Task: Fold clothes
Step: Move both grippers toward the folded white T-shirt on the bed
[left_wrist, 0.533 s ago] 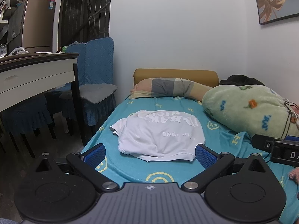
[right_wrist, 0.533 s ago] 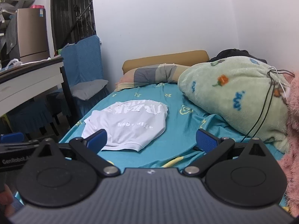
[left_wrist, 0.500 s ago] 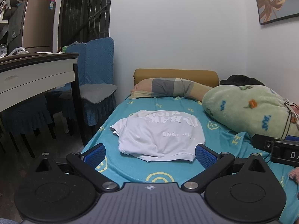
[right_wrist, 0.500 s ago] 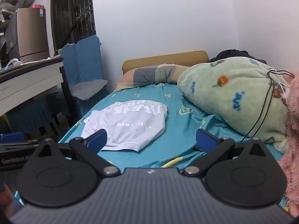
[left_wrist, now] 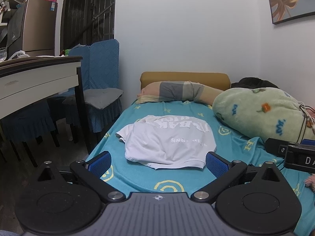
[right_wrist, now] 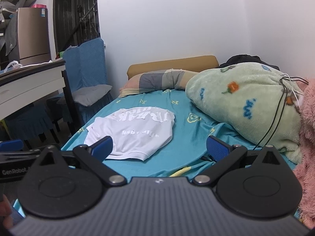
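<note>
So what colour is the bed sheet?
Teal with pale yellow smiley faces, clearest in the left wrist view.

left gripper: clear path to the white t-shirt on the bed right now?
Probably yes. The left gripper is open and empty, facing the white t-shirt, which lies crumpled on the teal sheet just ahead. Nothing lies between them; the green blanket sits off to the side.

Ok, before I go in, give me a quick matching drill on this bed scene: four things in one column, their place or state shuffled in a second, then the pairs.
Things:
1. white T-shirt
2. green fleece blanket
3. striped pillow
4. left gripper

Place or state:
A. at the head of the bed, against the headboard
B. bundled along the wall side of the bed
C. open, holding nothing
D. lying rumpled in the middle of the teal sheet

Pairs: 1-D, 2-B, 3-A, 4-C
</note>
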`<state>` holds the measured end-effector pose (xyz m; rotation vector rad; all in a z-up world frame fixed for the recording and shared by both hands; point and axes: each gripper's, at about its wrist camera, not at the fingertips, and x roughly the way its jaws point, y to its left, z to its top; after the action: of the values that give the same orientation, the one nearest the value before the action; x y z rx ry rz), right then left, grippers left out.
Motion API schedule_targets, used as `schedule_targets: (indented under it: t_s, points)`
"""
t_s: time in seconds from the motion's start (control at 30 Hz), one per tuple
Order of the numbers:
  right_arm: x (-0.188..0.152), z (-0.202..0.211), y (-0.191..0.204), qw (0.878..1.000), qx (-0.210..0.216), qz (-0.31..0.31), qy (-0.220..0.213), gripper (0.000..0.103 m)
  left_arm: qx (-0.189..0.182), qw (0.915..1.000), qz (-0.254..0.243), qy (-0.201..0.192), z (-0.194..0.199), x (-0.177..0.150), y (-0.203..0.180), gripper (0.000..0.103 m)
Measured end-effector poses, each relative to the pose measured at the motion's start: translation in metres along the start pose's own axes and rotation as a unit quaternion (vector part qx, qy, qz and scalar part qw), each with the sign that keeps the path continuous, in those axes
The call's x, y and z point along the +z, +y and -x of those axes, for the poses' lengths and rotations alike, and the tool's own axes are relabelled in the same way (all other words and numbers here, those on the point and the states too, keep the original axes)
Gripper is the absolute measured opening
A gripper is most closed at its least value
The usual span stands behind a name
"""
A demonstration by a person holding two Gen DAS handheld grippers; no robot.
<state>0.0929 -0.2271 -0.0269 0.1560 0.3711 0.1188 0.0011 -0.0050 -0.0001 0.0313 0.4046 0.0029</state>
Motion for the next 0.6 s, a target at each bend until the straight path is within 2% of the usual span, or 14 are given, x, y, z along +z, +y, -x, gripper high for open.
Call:
schedule_targets:
  t_s: [0.33,0.5,0.6]
  points:
    - [0.014,0.002,-0.009,1.0,0.009,-0.009,-0.002,0.103,-0.013,0.9997,0.02,-0.008,0.006,0.001,0.006,0.103]
    - [0.013,0.011,0.013,1.0,0.011,-0.012,-0.016,0.103,-0.015,0.9995,0.024,-0.017,0.013,0.003,0.01,0.103]
    - [0.01,0.008,0.01,1.0,0.002,-0.006,-0.017,0.103,-0.013,0.9994,0.026,-0.02,0.014,0.004,0.011,0.103]
